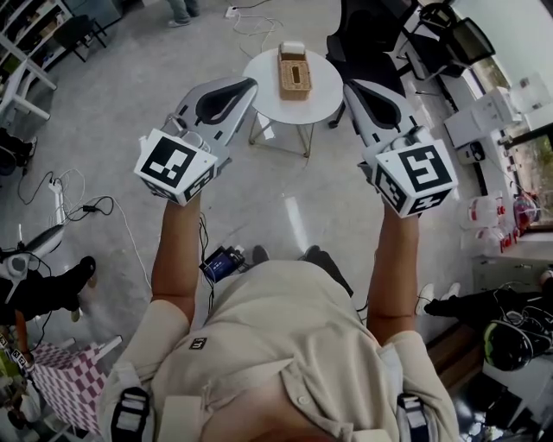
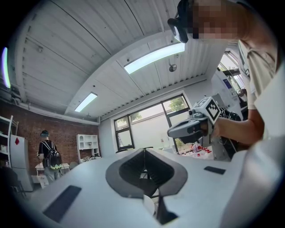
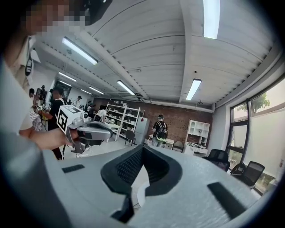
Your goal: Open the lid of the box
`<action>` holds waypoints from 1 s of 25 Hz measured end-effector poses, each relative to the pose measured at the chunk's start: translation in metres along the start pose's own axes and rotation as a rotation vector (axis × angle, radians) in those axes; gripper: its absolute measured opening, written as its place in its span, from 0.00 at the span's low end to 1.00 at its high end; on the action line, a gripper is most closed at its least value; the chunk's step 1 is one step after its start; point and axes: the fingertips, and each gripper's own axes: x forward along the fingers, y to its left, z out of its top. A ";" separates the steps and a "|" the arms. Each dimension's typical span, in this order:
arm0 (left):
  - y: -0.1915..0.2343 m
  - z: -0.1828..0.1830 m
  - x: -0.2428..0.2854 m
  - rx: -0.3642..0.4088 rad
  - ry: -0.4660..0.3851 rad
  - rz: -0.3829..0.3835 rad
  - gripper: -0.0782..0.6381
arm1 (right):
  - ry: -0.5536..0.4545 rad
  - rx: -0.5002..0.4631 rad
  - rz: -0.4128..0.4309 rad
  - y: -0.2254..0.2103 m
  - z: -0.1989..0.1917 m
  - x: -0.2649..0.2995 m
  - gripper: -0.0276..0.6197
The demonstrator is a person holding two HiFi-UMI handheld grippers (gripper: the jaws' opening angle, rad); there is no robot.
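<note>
Reaching both arms forward from the lower edge of the head view, a person in a beige shirt [image 1: 285,345] is holding a gripper in each hand over a grey floor [image 1: 285,216]. The left gripper [image 1: 244,84] is sitting left of centre, its marker cube nearest the camera and its jaws pointing toward the top of the frame. In its own view those jaws are pressing together with nothing between them. The right gripper [image 1: 350,86] is mirroring it right of centre. Its jaws are likewise meeting tip to tip and are carrying nothing.

Beyond the two tips, at top centre of the head view, a round white table [image 1: 324,97] is standing on the floor. The woven box [image 1: 294,76] is resting on its middle, lying between the grippers in the frame and apart from both. Its top, with a dark slot in it, is looking closed. A small white object [image 1: 292,48] is sitting at the box's far end; whether it is touching the box I cannot tell.

Farther off, black office chairs [image 1: 380,26] are crowding the upper right. In the right gripper view, a person with a backpack [image 3: 159,129] is standing before a brick wall [image 3: 178,118] and white shelves [image 3: 196,133] at mid-frame.
</note>
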 end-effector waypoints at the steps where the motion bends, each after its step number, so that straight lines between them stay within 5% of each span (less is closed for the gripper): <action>1: -0.001 0.000 0.000 0.002 -0.002 -0.001 0.12 | -0.005 0.005 0.004 0.000 0.000 -0.001 0.03; 8: -0.001 -0.013 0.008 -0.008 0.025 0.009 0.12 | 0.002 0.018 0.023 -0.009 -0.012 0.007 0.03; 25: 0.019 -0.049 0.139 -0.003 0.106 0.125 0.12 | -0.029 0.045 0.156 -0.141 -0.061 0.059 0.03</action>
